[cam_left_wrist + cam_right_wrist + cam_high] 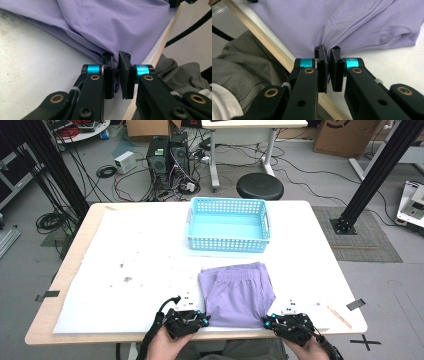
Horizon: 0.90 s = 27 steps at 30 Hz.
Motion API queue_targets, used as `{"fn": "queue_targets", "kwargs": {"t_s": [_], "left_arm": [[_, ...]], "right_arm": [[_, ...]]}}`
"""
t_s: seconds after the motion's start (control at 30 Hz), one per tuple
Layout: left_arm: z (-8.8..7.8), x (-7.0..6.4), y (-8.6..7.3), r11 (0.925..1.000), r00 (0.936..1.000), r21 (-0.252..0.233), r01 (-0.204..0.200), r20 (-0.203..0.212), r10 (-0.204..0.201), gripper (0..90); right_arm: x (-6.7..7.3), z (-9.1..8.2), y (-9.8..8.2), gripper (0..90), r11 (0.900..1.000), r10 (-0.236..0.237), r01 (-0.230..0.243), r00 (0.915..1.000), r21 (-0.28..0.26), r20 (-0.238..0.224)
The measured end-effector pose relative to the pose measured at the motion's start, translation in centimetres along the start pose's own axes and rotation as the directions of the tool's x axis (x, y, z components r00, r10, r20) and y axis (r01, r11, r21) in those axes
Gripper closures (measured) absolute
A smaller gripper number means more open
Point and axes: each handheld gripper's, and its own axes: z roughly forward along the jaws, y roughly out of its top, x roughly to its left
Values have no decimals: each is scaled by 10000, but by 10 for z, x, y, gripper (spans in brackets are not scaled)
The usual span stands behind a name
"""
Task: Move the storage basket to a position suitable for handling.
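Note:
A folded pair of lilac shorts (239, 292) lies on the white sheet near the table's front edge, waistband toward the basket. My left gripper (204, 321) pinches the shorts' near left corner; in the left gripper view its jaws are shut on the lilac cloth (105, 27), which bunches between the pads (109, 75). My right gripper (268, 322) holds the near right corner, and the right gripper view has its jaws shut on a gathered fold of the cloth (352, 27). Both grippers sit at the table's front edge.
A light blue plastic basket (228, 243) stands behind the shorts at the middle of the table. A wooden stick (339, 316) and black tape (355, 304) lie at the front right. The person's grey trousers (242, 67) are below the table edge (274, 50).

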Motion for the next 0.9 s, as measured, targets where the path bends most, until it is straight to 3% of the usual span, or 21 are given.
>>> {"fn": "queue_targets", "kwargs": {"t_s": [0.17, 0.2, 0.23, 0.27, 0.3, 0.37, 0.4, 0.43, 0.47, 0.5, 0.53, 0.57, 0.6, 0.63, 0.73, 0.77, 0.83, 0.9], "left_arm": [[-1, -2, 1, 9995, 9993, 50, -324, -172, 325, 787], [-4, -2, 4, 9979, 9969, 72, -647, -443, 650, 629], [-4, -2, 4, 9979, 9969, 72, -647, -443, 650, 564], [-6, -1, 6, 9972, 9960, 3, -744, -487, 744, 495], [-9, 0, 8, 9963, 9947, -89, -849, -587, 843, 495], [-15, 4, 14, 9921, 9895, -339, -1206, -843, 1174, 407], [-17, 7, 17, 9883, 9847, -405, -1468, -1006, 1422, 337], [-20, 11, 20, 9848, 9798, -442, -1677, -1182, 1615, 337], [-22, 16, 24, 9836, 9774, -549, -1720, -1340, 1634, 312], [-23, 21, 28, 9828, 9768, -719, -1703, -1437, 1588, 312], [-25, 27, 33, 9830, 9776, -905, -1596, -1527, 1447, 312], [-28, 43, 42, 9815, 9833, -1362, -1346, -1407, 1154, 314], [-31, 50, 46, 9782, 9844, -1643, -1271, -1415, 1042, 345], [-31, 50, 46, 9782, 9844, -1643, -1271, -1415, 1042, 372], [-36, 72, 56, 9534, 9855, -2773, -1185, -1506, 787, 371], [-37, 78, 59, 9436, 9820, -3087, -1198, -1769, 668, 371], [-39, 87, 63, 9277, 9706, -3406, -1531, -2284, 763, 358], [-40, 98, 66, 8992, 9513, -3906, -1972, -2980, 792, 358]], "right_arm": [[-2, 0, 0, 830, 9999, -121, 121, 9999, -59, -76], [-5, -3, 2, 711, 9993, -225, 221, 9997, -294, -133], [-5, -3, 2, 711, 9993, -225, 221, 9997, -294, -133], [-9, -10, 5, 583, 9979, -164, 171, 9998, -625, 116], [-9, -10, 5, 583, 9979, -164, 171, 9998, -625, 116], [-16, -17, 9, 533, 9955, -76, 96, 9997, -948, 214], [-23, -24, 14, 490, 9891, -191, 277, 9980, -1447, 605], [-23, -24, 14, 490, 9891, -191, 277, 9980, -1447, 605], [-32, -29, 22, 422, 9804, -296, 502, 9936, -1907, 1093], [-32, -29, 22, 422, 9804, -296, 502, 9936, -1907, 1093], [-38, -30, 27, 408, 9767, -265, 531, 9914, -2081, 1285], [-49, -32, 38, 390, 9654, -231, 637, 9868, -2528, 1606], [-54, -32, 43, 392, 9571, -201, 715, 9831, -2808, 1819], [-54, -32, 43, 392, 9571, -201, 715, 9831, -2808, 1819], [-72, -29, 66, 381, 9312, -65, 839, 9768, -3547, 2140], [-72, -29, 66, 381, 9312, -65, 839, 9768, -3547, 2140], [-80, -25, 77, 375, 9201, -36, 957, 9717, -3797, 2363], [-89, -19, 86, 377, 9086, 71, 941, 9707, -4069, 2404]]}}
